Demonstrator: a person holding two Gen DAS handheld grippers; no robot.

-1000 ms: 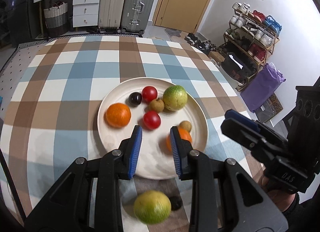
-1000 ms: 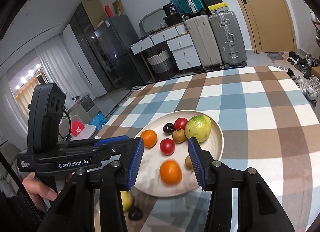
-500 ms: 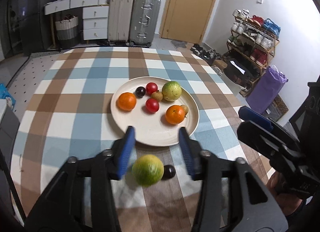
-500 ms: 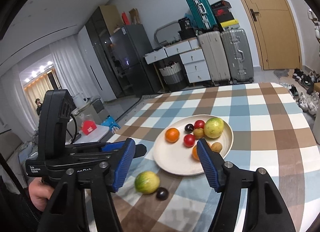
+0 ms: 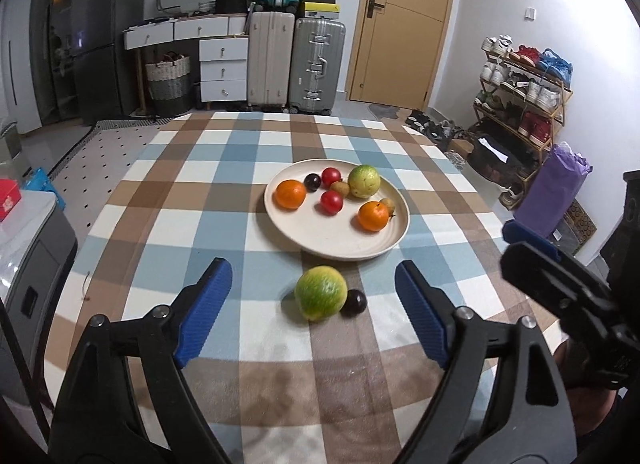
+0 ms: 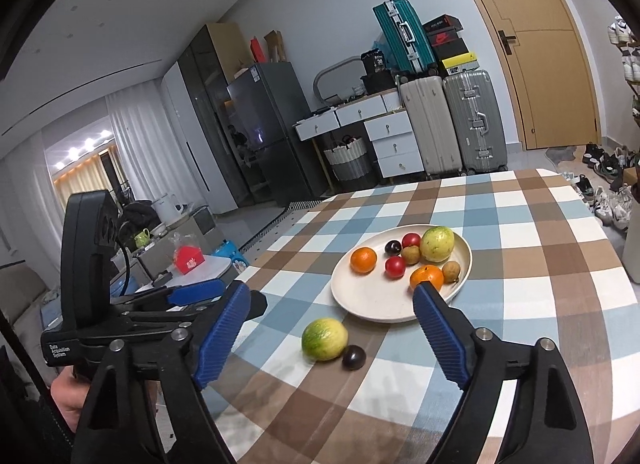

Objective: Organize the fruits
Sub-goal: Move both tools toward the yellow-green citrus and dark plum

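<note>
A cream plate (image 5: 340,242) (image 6: 368,300) on the checked tablecloth holds two oranges (image 5: 290,194) (image 5: 373,216), two red fruits (image 5: 331,202), a yellow-green fruit (image 5: 363,181), a dark plum (image 5: 312,182) and small brown fruits. In front of the plate, on the cloth, lie a green-yellow fruit (image 5: 321,293) (image 6: 324,339) and a dark plum (image 5: 355,302) (image 6: 354,357), touching. My left gripper (image 5: 312,312) hovers short of these two, its jaws opening, nothing between them. My right gripper (image 6: 332,334) also hangs back, jaws opening and empty.
The table's rounded edges fall away at left and right. A grey cabinet (image 5: 24,248) with a red box (image 5: 8,196) stands left of the table. Suitcases (image 5: 296,64), drawers and a door sit beyond; a shoe rack (image 5: 520,92) stands at right.
Both grippers have pulled back from over the plate toward the near table edge and opened wide. The green-yellow fruit and dark plum on the cloth now lie ahead of the fingers.
</note>
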